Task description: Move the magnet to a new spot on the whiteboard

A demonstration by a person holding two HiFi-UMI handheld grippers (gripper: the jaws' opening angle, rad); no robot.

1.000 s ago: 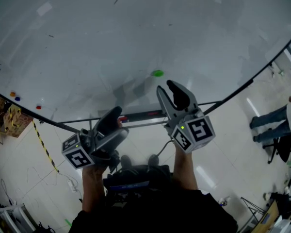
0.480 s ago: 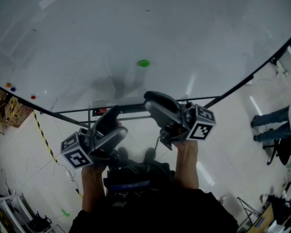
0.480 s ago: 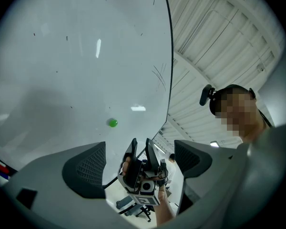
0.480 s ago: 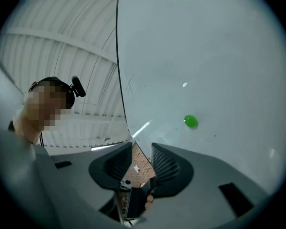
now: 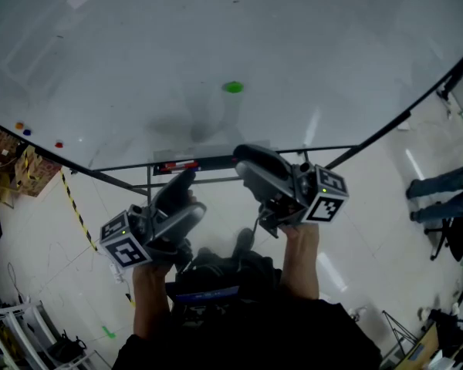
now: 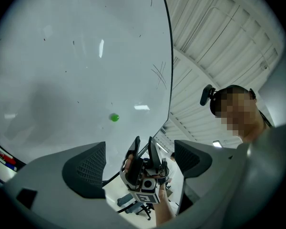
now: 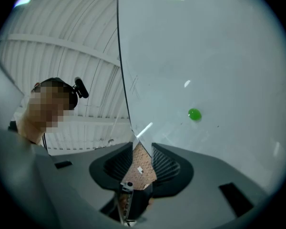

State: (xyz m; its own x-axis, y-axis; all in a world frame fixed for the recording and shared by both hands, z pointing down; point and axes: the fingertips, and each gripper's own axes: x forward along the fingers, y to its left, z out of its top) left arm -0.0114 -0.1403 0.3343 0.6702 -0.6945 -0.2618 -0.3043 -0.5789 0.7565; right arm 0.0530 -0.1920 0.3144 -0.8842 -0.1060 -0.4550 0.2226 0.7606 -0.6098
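A small green magnet (image 5: 233, 87) sticks to the big whiteboard (image 5: 139, 45), alone in its lower middle; it also shows in both gripper views (image 6: 115, 118) (image 7: 194, 114). My right gripper (image 5: 243, 159) is turned sideways below the board's lower edge, well short of the magnet. Its jaws stand close together with a narrow gap and nothing between them (image 7: 142, 146). My left gripper (image 5: 187, 191) hangs lower and to the left with its jaws wide apart and empty (image 6: 139, 144). Between them I see the right gripper (image 6: 143, 137).
A marker rail (image 5: 177, 166) runs under the board's lower edge. Small coloured magnets (image 5: 21, 129) sit at the board's far left. Cardboard boxes (image 5: 15, 183) and striped tape (image 5: 73, 214) are at the left, and a person's legs (image 5: 440, 199) and a chair (image 5: 451, 241) at the right.
My right gripper drew back and down from beside the magnet, rolled sideways, and its jaws narrowed. The magnet stays on the board. The left gripper barely moved.
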